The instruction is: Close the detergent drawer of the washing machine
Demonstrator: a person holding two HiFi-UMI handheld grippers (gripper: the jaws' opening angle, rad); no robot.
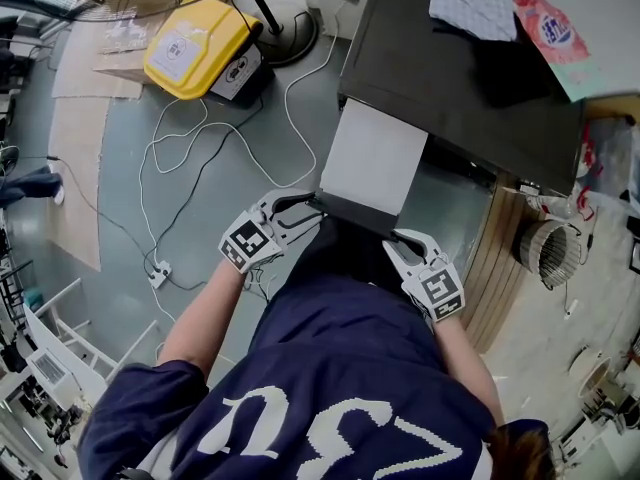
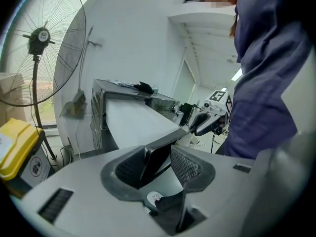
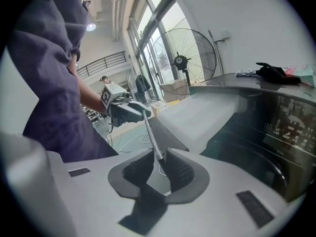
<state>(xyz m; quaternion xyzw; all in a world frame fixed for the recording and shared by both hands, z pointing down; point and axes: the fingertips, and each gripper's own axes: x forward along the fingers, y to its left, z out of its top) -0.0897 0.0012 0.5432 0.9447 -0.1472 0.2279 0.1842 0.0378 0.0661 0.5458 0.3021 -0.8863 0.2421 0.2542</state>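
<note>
Jaws: left gripper's (image 2: 159, 157) wide, right gripper's (image 3: 159, 157) tight on detergent drawer (image 1: 372, 158); grey floor (image 1: 120, 168), fan (image 2: 39, 36).

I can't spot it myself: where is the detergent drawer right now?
Head view, centre: the detergent drawer sticks out of the dark washing machine, its front edge between the left tool and the right tool.

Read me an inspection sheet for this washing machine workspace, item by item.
Surface: dark washing machine top, carrying a patterned cloth and a pink packet.
Job's things: detergent drawer pulled out, not yet closed.
Clutter: yellow case on the floor.
Grippers: left gripper open around the drawer front's left corner; right gripper shut on its right edge.
Cables: white cable looped across the floor.
Surroundings: pedestal fan, ribbed duct hose.
</note>
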